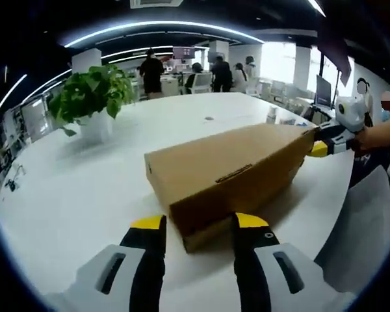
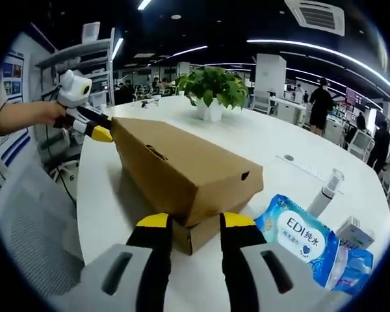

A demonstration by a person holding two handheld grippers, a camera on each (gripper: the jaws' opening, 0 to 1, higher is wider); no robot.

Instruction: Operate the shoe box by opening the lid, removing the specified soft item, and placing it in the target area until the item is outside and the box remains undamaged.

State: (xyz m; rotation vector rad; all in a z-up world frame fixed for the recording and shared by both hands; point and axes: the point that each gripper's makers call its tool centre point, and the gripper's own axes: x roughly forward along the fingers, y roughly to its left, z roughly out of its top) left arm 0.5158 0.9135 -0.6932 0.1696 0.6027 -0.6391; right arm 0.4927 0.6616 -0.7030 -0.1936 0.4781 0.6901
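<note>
The left hand-held gripper [image 1: 198, 224] and the right hand-held gripper [image 2: 195, 221] stood with jaws apart at opposite ends of the cardboard shoe box [image 1: 231, 169] on the white counter [image 1: 84, 188].

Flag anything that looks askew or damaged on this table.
The lid sits askew on the box, raised and slanting, with a gripper at each end: left gripper, right gripper. No tears or crushing show. The wipes pack looks ordinary.
</note>
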